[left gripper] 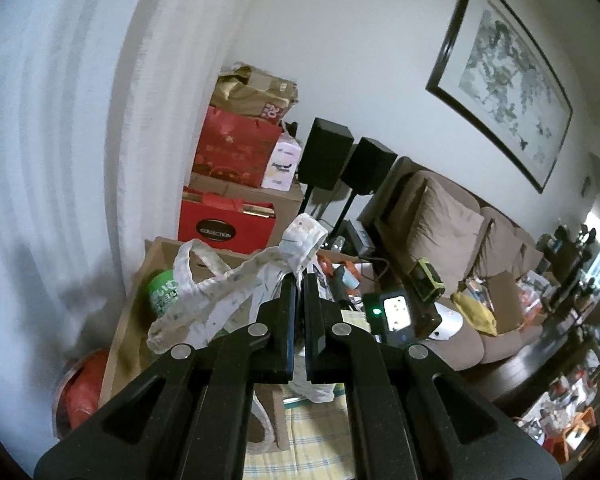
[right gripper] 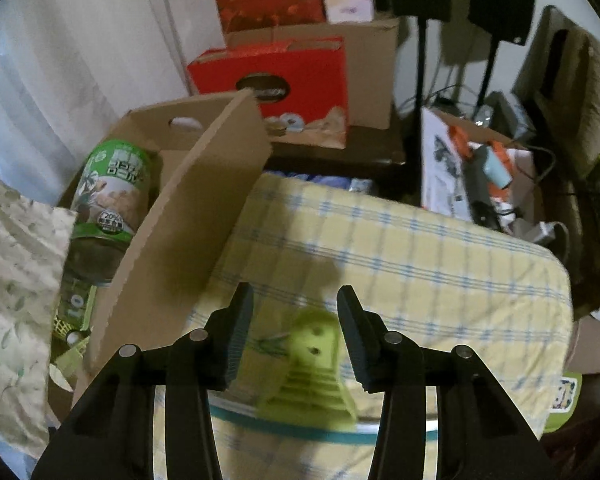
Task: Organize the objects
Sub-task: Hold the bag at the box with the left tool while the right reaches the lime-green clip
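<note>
Patterned white bag point(left gripper: 236, 280) pinched in clenched left tool point(left gripper: 299, 280), raised beside cardboard box point(left gripper: 140, 312). Blurred green object point(right gripper: 314, 364) between right tool point(right gripper: 296, 300) fingers over checked cloth point(right gripper: 400, 260); grasp impossible to tell.

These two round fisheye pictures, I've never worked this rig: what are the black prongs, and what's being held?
No robot: a person carries a two-finger tool in each hand, a camera looking along its fingers. In the left wrist view, the left gripper is shut on a leaf-print plastic bag, lifted near a cardboard box. In the right wrist view, the right gripper stands open over a yellow checked cloth, a blurred green plastic piece between its fingers, apparently untouched. A green-labelled bottle lies in the box.
</note>
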`<action>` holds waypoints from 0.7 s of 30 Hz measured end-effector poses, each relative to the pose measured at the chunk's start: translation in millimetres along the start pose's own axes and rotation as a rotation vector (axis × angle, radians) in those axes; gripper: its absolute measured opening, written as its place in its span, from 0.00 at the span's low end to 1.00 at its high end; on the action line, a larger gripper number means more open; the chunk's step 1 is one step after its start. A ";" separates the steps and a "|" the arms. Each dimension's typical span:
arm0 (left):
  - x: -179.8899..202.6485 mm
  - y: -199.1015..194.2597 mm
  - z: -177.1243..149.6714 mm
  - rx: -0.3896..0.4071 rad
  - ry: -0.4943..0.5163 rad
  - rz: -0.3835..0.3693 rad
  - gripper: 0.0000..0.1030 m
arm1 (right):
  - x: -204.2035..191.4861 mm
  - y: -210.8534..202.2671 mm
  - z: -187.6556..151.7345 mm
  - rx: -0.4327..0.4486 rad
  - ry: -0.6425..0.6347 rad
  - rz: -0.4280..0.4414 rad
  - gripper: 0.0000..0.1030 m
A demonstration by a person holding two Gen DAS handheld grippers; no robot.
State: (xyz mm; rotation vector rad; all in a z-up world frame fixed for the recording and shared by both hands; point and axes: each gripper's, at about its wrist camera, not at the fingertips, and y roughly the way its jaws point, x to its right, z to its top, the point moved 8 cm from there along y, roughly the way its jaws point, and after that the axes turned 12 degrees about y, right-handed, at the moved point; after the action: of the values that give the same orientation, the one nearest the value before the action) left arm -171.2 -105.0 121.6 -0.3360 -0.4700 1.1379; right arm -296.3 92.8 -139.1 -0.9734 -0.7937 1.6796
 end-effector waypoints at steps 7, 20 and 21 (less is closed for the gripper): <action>-9.8 3.6 -6.6 -0.009 -0.016 -0.006 0.03 | 2.7 33.1 0.1 -0.059 -0.073 -0.102 0.39; -7.6 13.4 -12.0 -0.029 -0.023 -0.029 0.03 | 54.6 21.3 -24.7 -0.113 -0.110 -0.223 0.31; -7.1 13.9 -11.1 -0.029 -0.023 -0.031 0.03 | 62.9 17.9 -28.0 -0.116 -0.103 -0.232 0.31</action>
State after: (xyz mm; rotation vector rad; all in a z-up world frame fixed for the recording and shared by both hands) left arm -178.8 -106.4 104.1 -0.3398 -0.5102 1.1066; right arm -290.4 149.3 -181.8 -0.8427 -1.0421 1.5043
